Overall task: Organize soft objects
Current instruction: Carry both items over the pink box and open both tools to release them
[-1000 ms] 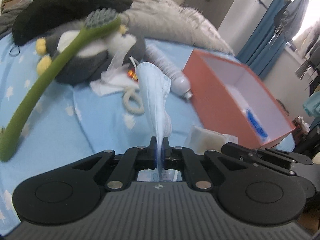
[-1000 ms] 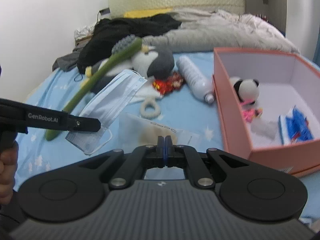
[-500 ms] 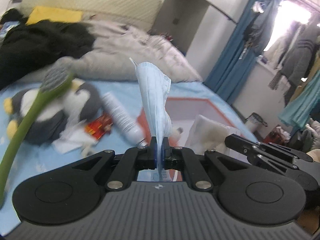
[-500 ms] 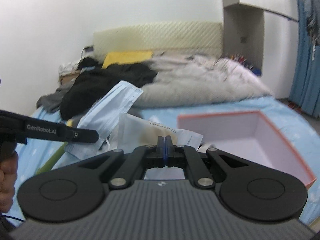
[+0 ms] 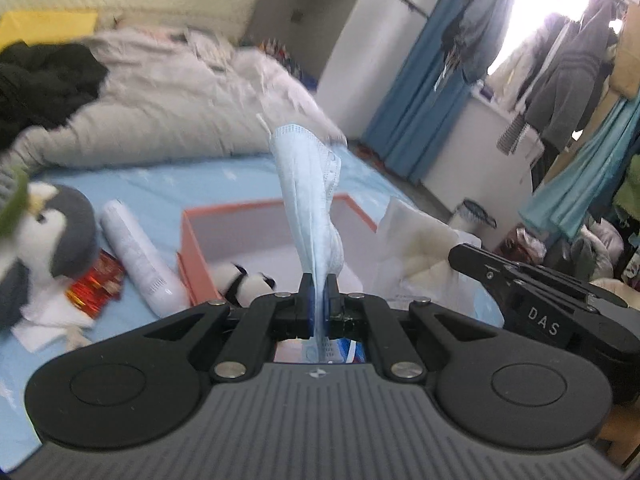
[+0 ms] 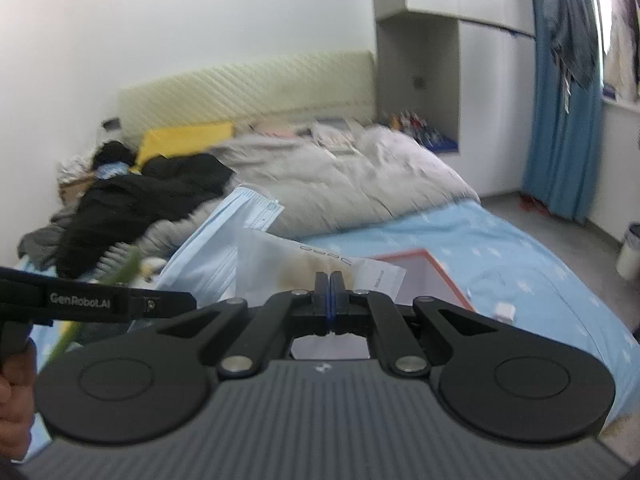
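Note:
My left gripper [image 5: 319,286] is shut on a light blue face mask [image 5: 310,196], which stands up from the pads above the orange box [image 5: 192,240]. My right gripper [image 6: 330,286] is shut on a clear plastic pouch [image 6: 288,262] with something pale and soft inside; the same pouch [image 5: 416,248] shows at the right of the left wrist view. Seen from the right wrist, the mask [image 6: 224,240] hangs left of the pouch, above the other gripper's arm. A small panda plush [image 5: 250,280] lies inside the box. A grey penguin plush [image 5: 44,232] lies on the blue sheet at left.
A white bottle [image 5: 136,256] and a red wrapper [image 5: 98,280] lie between the penguin and the box. A grey duvet [image 6: 340,176] and black clothes [image 6: 132,196] cover the bed's far end. A green brush handle [image 6: 120,276] pokes up at left. A hand [image 6: 14,396] holds the left tool.
Both grippers rose with their loads and swung toward the orange box; the bed surface dropped lower in view. The mask and pouch stay gripped.

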Demonstrator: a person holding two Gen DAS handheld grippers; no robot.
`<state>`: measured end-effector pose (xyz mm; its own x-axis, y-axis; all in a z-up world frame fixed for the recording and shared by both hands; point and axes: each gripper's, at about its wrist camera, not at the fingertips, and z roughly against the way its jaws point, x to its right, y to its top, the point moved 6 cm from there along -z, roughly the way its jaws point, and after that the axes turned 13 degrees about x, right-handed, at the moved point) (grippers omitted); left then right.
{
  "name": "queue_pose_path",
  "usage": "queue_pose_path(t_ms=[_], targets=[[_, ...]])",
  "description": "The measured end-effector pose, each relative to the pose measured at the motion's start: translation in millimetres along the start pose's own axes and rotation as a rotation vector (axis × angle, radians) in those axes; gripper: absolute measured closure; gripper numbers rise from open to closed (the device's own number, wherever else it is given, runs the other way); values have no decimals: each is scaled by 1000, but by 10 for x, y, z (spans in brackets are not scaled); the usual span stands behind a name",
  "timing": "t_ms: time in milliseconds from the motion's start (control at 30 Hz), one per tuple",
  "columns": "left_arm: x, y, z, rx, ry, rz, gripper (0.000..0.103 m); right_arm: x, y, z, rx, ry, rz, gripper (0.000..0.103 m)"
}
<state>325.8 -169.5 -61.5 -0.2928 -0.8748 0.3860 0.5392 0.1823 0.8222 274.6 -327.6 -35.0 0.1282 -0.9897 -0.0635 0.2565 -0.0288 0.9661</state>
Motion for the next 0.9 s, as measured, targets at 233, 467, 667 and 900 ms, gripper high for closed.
queue_pose_path(t_ms=[233, 467, 667, 900], targets=[[48, -266, -720, -171, -7, 13, 98, 331, -463, -303, -147, -64, -70, 99], [52, -497, -1138, -273, 19, -42, 98, 481, -853, -471, -273, -89, -84, 99], [17, -624, -1212, -312, 23, -48, 98, 567, -1005, -545, -317, -96, -103, 97], [-1, -651, -1161, -326, 51, -61, 82, 595, -1047, -512, -338, -90, -131, 86]])
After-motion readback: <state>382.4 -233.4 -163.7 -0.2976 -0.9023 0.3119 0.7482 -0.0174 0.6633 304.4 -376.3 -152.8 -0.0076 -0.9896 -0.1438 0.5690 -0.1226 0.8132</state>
